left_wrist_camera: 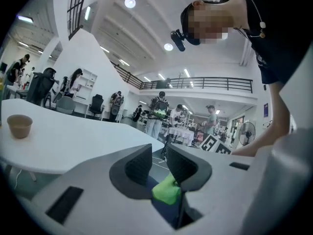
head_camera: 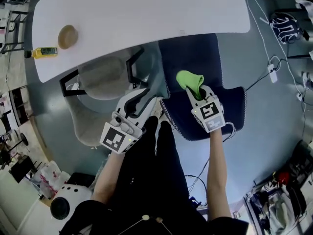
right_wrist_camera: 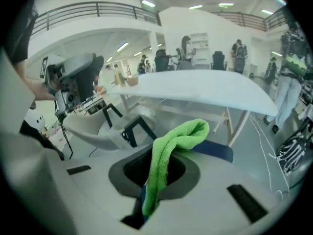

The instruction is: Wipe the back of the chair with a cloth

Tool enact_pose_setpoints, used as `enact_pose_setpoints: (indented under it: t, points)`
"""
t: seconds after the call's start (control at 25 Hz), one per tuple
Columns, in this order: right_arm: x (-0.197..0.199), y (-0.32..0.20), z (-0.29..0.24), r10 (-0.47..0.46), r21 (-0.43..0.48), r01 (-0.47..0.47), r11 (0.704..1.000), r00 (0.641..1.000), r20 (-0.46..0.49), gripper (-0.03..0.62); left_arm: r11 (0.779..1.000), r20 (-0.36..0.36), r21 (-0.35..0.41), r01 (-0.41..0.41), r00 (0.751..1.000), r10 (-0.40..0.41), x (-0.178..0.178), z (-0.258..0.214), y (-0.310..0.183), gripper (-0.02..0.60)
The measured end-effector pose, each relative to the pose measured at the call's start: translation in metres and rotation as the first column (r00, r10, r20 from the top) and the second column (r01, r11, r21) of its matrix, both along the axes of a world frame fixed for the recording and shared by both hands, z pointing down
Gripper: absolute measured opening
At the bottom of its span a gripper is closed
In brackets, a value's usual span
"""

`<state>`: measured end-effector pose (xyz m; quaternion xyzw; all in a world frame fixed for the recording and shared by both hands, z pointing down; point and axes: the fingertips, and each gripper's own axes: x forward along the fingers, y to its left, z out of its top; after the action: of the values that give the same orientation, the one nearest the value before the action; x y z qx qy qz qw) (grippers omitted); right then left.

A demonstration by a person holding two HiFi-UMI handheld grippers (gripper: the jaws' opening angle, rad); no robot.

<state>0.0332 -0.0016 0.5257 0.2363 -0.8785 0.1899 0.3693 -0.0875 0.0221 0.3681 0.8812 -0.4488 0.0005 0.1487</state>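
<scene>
Softness is what counts in the green cloth (head_camera: 189, 79). It is judged light and limp, easily bunched, unlikely to slip from ribbed pads and in no danger of harm. A hold on a gathered fold is judged best, with a loose flap left free for rubbing. Such a hold is seen now: one end is pinched and the rest is looped up and forward.

Far to the left of the blue chair (head_camera: 230, 112), a yellow bottle (head_camera: 45, 52) and a cup (head_camera: 67, 36) are seen on the white bench (head_camera: 146, 9). Just left of the blue chair, a grey chair (head_camera: 100, 80) is tucked under the bench. Between the two chairs, by the blue chair's left edge, the left claw (left_wrist_camera: 159, 161) is held roughly level on a bent forearm. Its jaws are spread and nothing is pressed between them; the cloth is seen only through the gap, further off.

The blue chair's seat is pushed under the bench and its back is turned toward the person. The cloth is held over the blue chair, apparently clear of the padding, though contact cannot be ruled out. The right claw (right_wrist_camera: 161, 166) is clenched on the cloth's lower end. It is tilted forward and down above the blue chair's back, at the end of a nearly straight forearm. Wiping of the back is judged not yet begun.
</scene>
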Motion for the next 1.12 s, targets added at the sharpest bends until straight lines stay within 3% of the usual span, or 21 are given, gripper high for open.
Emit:
enact_pose_setpoints:
  t: [0.24, 0.44, 0.56, 0.72, 0.92, 1.04, 1.12]
  points:
    - [0.016, 0.012, -0.106, 0.173, 0.136, -0.2, 0.97, 0.967, 0.189, 0.018, 0.997, -0.002, 0.025, -0.067, 0.998, 0.067, 0.018, -0.045, 0.015, 0.092]
    - [0.021, 0.04, -0.199, 0.243, 0.197, -0.332, 0.923, 0.897, 0.369, 0.018, 0.993, -0.025, 0.055, -0.104, 0.994, 0.105, 0.034, -0.089, 0.03, 0.092]
    - [0.028, 0.055, -0.255, 0.249, 0.268, -0.395, 0.879, 0.859, 0.448, 0.018, 0.987, -0.035, 0.103, -0.124, 0.991, 0.128, 0.042, -0.121, 0.035, 0.092]
    - [0.041, 0.072, -0.325, 0.249, 0.341, -0.501, 0.795, 0.783, 0.57, 0.018, 0.98, -0.044, 0.14, -0.14, 0.988, 0.148, 0.047, -0.155, 0.04, 0.092]
    - [0.069, 0.086, -0.384, 0.27, 0.423, -0.63, 0.652, 0.714, 0.646, 0.018, 0.964, -0.075, 0.206, -0.168, 0.979, 0.187, 0.057, -0.198, 0.043, 0.087]
    - [0.083, 0.089, -0.402, 0.287, 0.466, -0.69, 0.554, 0.683, 0.671, 0.018, 0.949, -0.056, 0.263, -0.177, 0.979, 0.198, 0.065, -0.22, 0.041, 0.017]
    - [0.087, 0.09, -0.407, 0.296, 0.481, -0.713, 0.509, 0.67, 0.681, 0.018, 0.939, -0.042, 0.286, -0.19, 0.977, 0.21, 0.071, -0.229, 0.039, 0.005]
